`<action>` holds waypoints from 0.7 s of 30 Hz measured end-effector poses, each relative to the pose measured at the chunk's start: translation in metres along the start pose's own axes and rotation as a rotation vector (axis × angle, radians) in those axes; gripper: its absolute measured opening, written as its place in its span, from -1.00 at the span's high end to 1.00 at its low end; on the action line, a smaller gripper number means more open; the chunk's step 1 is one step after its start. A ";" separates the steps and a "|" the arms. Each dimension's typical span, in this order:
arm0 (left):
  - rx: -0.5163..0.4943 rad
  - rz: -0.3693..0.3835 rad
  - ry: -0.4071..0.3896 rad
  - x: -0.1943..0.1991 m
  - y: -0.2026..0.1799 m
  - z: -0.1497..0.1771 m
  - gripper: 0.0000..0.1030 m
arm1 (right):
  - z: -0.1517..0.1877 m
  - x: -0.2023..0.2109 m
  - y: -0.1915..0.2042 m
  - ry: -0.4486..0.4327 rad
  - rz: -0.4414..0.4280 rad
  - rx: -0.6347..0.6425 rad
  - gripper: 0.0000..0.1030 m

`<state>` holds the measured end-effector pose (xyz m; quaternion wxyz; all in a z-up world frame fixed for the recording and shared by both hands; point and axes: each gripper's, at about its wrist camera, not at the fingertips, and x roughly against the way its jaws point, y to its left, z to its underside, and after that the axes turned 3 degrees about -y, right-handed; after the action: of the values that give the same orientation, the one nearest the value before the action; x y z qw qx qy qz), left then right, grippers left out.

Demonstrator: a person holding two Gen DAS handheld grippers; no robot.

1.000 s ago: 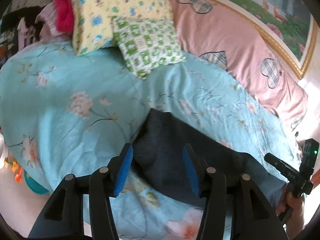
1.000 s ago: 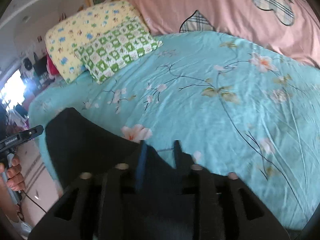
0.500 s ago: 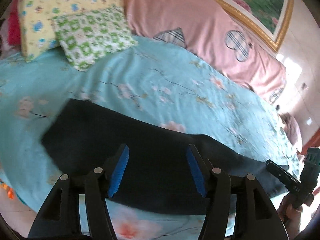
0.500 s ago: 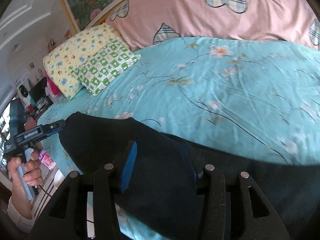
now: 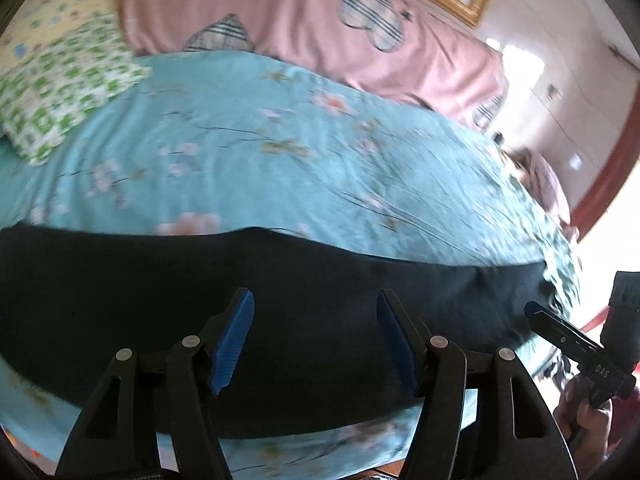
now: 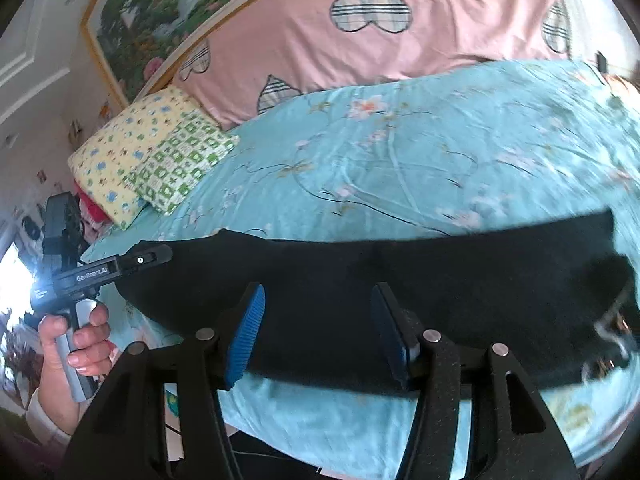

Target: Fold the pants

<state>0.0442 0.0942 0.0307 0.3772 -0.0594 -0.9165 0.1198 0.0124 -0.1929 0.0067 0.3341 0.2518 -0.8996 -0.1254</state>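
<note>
We see the pants (image 5: 280, 300) spread as a long dark band across the near edge of the bed (image 5: 280, 152), running left to right on the blue flowered cover. Our left gripper (image 5: 314, 336) hangs over their middle stretch; its fingers (image 5: 232, 340) are wide and opening, the cloth lying below them, not pinched. Our right gripper (image 6: 316, 332) is over the same band further right, its fingers (image 6: 246, 336) also apart and opening, with nothing held. In the right wrist view the left gripper shows at the far left, its tip at the pants' left end, gripped by a hand (image 6: 76, 344). Two pillows (image 6: 148, 168) lie at the far left of the bed, and a pink quilt (image 6: 360, 40) with heart patches runs along the far side.
</note>
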 end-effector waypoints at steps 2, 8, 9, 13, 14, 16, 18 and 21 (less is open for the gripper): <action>-0.041 0.024 0.018 -0.009 -0.017 -0.001 -0.27 | 0.004 0.009 -0.008 -0.009 0.014 -0.020 -0.12; -0.135 0.122 0.082 -0.033 -0.059 -0.005 -0.28 | 0.016 0.034 -0.030 -0.035 0.053 -0.100 -0.15; -0.151 0.137 0.095 -0.037 -0.066 -0.006 -0.28 | 0.016 0.036 -0.033 -0.040 0.061 -0.109 -0.17; -0.220 0.179 0.143 -0.051 -0.092 -0.008 -0.37 | 0.020 0.052 -0.046 -0.067 0.091 -0.144 -0.20; -0.234 0.189 0.150 -0.054 -0.098 -0.009 -0.38 | 0.022 0.056 -0.049 -0.076 0.098 -0.152 -0.20; -0.261 0.201 0.157 -0.059 -0.110 -0.010 -0.38 | 0.024 0.064 -0.056 -0.098 0.117 -0.174 -0.20; -0.280 0.211 0.164 -0.062 -0.118 -0.011 -0.40 | 0.027 0.070 -0.062 -0.105 0.130 -0.192 -0.20; -0.311 0.227 0.174 -0.069 -0.132 -0.014 -0.42 | 0.032 0.078 -0.072 -0.117 0.151 -0.227 -0.20</action>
<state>0.1002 -0.0448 0.0286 0.4253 -0.2300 -0.8753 0.0130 -0.0328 -0.2936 -0.0036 0.3161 0.1363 -0.9139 -0.2153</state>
